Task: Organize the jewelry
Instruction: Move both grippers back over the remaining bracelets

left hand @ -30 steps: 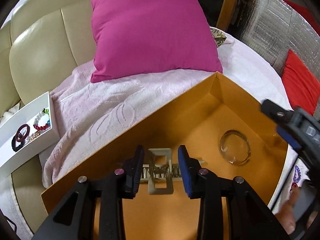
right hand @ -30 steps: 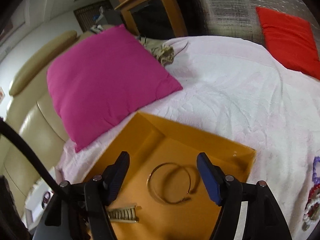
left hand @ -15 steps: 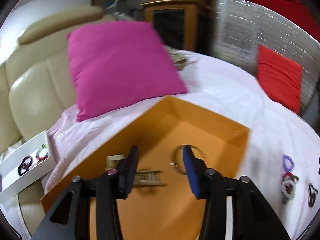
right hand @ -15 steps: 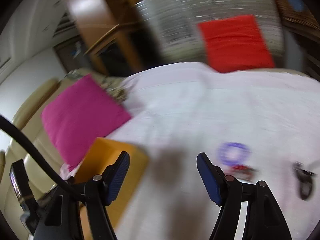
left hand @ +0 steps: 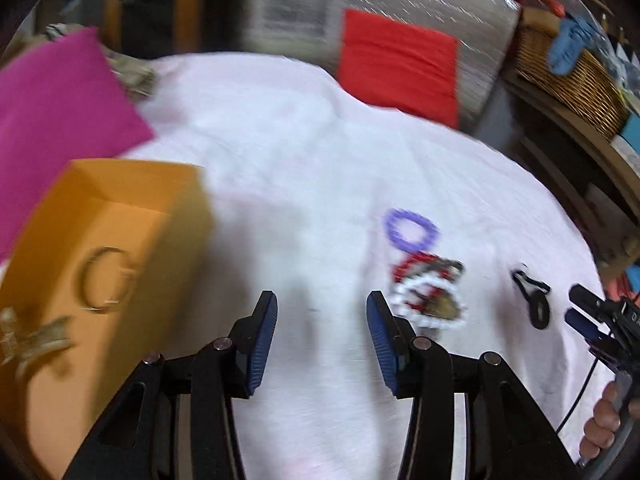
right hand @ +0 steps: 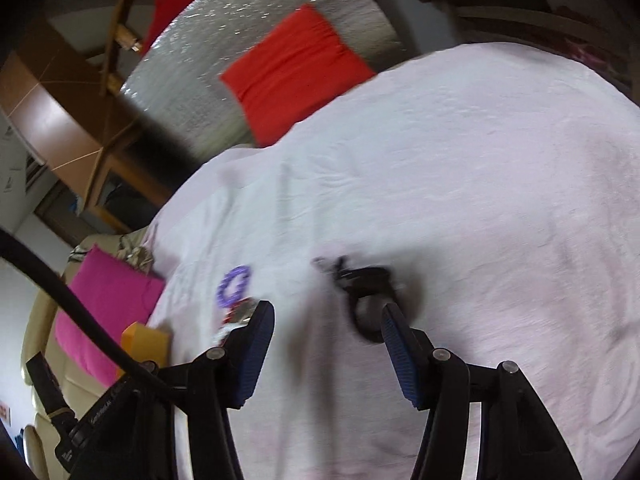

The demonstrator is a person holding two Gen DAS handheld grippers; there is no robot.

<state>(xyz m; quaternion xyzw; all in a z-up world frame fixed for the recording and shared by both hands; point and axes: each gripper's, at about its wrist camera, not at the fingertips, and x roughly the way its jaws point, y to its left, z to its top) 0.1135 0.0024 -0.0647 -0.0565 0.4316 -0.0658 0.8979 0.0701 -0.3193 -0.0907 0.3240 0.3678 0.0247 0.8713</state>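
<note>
both grippers swung right off orange box. left gripper spread, empty, near bead pile. right gripper closing, empty, above black piece.

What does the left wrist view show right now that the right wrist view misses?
Only the left wrist view shows inside the orange box: a thin bangle and a pale hair clip.

Only the right wrist view shows the right gripper closing, nothing between its pads, with the black piece just ahead.

Both show the purple bracelet, red cushion and pink cushion.
</note>
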